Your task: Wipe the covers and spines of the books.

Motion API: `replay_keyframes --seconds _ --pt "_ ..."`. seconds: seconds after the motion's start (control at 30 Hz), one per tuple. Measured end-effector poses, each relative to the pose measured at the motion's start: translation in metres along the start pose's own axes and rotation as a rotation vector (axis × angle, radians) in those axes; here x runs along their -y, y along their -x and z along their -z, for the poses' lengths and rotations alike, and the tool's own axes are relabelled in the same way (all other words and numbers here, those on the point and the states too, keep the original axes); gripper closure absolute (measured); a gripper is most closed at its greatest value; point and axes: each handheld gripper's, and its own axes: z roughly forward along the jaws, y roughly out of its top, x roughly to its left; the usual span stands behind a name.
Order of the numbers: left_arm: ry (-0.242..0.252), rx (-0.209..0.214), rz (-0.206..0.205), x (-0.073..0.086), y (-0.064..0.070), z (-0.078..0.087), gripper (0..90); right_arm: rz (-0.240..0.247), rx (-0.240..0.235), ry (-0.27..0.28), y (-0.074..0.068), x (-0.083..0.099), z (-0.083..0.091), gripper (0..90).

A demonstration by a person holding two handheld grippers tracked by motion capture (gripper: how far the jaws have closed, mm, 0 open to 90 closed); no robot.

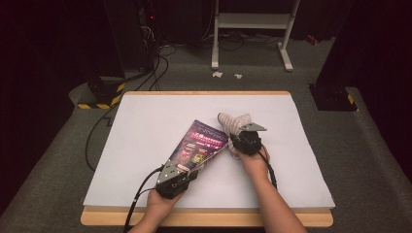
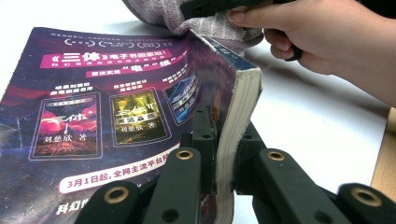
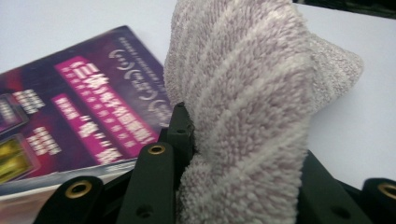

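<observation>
A white sheet point(image 1: 145, 145) covers the table point(image 1: 204, 218). Near its middle lies a purple book point(image 1: 199, 143), tilted up on one side. The left gripper point(image 1: 187, 171) is clamped on the book's near corner; the left gripper view shows the page edge between its jaws. The right gripper point(image 1: 241, 134) grips a striped towel point(image 1: 233, 121) that touches the book's far edge.

High view looks down and toward 12 o'clock over the worktop point(image 1: 145, 111); both gripper views sit close, sharing the book point(image 2: 116, 112).
</observation>
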Motion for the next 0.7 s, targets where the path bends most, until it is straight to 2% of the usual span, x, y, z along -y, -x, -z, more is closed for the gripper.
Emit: replay_keyframes --seconds 0.13,0.27,0.33,0.4,0.43,0.6,0.7 --pt "0.007 -0.004 0.003 -0.001 -0.001 0.002 83.0 -0.022 0.018 0.004 0.010 0.001 -0.003 69.3" --pt "0.023 -0.001 0.024 -0.001 -0.005 0.006 83.1 -0.041 0.041 0.009 0.019 0.001 -0.003 69.4" --pt "0.026 -0.003 0.024 -0.001 -0.006 0.007 83.2 -0.040 0.061 -0.016 0.025 0.000 -0.004 69.4" --pt "0.031 -0.005 0.028 -0.001 -0.006 0.008 83.2 -0.060 0.066 -0.013 0.030 0.000 -0.002 69.4" --pt "0.031 -0.004 0.030 -0.001 -0.006 0.008 83.2 -0.065 0.066 -0.008 0.032 -0.001 0.001 69.4" --pt "0.025 -0.004 0.028 0.000 -0.005 0.007 83.2 -0.015 0.096 0.027 0.028 -0.005 0.023 68.8" --pt "0.024 -0.004 0.028 0.001 -0.004 0.006 83.0 -0.022 0.107 0.045 0.031 -0.002 0.042 68.3"
